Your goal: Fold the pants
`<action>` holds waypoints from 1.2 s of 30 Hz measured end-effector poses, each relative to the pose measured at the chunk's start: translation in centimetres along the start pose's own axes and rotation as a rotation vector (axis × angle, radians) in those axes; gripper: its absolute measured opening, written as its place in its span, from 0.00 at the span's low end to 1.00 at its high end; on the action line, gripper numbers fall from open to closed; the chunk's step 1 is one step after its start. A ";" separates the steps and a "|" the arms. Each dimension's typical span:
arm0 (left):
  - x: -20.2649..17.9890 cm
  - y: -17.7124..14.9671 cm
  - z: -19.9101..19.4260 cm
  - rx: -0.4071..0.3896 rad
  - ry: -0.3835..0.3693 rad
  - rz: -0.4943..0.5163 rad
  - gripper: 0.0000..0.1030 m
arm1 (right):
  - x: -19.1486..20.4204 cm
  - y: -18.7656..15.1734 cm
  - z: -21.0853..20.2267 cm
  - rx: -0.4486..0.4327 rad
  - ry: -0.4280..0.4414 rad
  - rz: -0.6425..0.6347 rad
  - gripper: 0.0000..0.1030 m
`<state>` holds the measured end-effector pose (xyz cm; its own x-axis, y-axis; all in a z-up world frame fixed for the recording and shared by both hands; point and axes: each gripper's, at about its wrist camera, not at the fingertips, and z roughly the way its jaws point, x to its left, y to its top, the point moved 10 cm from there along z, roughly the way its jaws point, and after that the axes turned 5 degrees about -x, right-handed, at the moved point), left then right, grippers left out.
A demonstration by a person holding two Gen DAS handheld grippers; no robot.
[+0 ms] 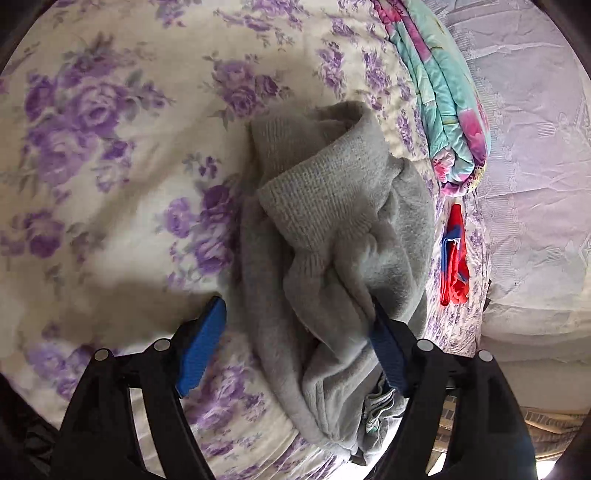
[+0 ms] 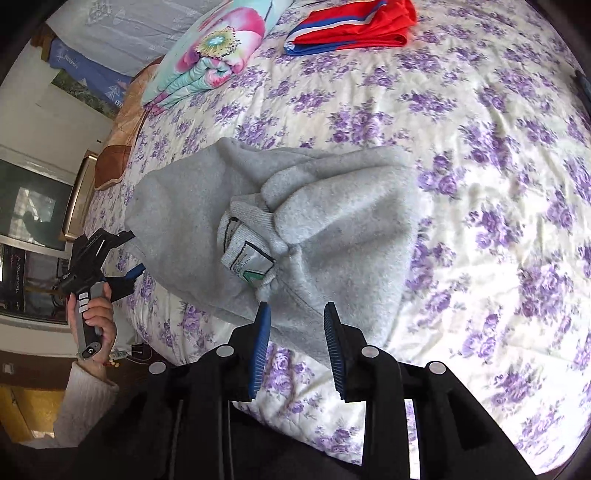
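Grey fleece pants [image 2: 295, 221] lie bunched in a loose heap on a bed [image 2: 480, 147] covered by a cream quilt printed with purple roses, near the bed's edge closest to both cameras. The ribbed waistband is turned outward at the middle of the heap, showing a white care label [image 2: 251, 258].

The left claw [image 1: 295, 314] is spread wide, its blue pads on either side of the grey fabric; one pad [image 1: 203, 350] stands clear over the quilt, the other presses against a fold of the pants. In the right wrist view, the left hand [image 2: 98, 314] grips that tool's handle at the bed's side edge.

The right claw [image 2: 297, 314] is also parted, its two blue pads straddling the near hem of the pants without closing on it.

A folded red, white and blue garment [image 2: 351, 29] rests near the far edge of the bed, and a folded floral blanket [image 2: 210, 51] in turquoise and pink sits beside it, towards the corner.
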<state>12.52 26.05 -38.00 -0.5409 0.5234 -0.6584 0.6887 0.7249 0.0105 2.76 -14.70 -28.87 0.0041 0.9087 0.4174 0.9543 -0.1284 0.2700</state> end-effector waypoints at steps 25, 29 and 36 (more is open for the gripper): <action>-12.2 -3.0 -4.4 -0.177 0.066 0.599 0.19 | 15.0 1.8 15.8 0.227 0.120 -0.332 0.21; -12.2 -3.8 -3.8 -0.154 0.079 0.636 0.19 | 14.6 1.5 18.5 0.281 0.074 -0.320 0.17; -12.8 -4.5 -4.0 -0.154 0.087 0.689 0.19 | 14.0 9.2 18.3 0.192 0.000 -0.242 0.10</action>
<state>14.42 17.89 -26.64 -0.0474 0.9146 -0.4016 0.8154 0.2677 0.5133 17.04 4.16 -36.39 -0.2299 0.9038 0.3608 0.9666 0.1691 0.1925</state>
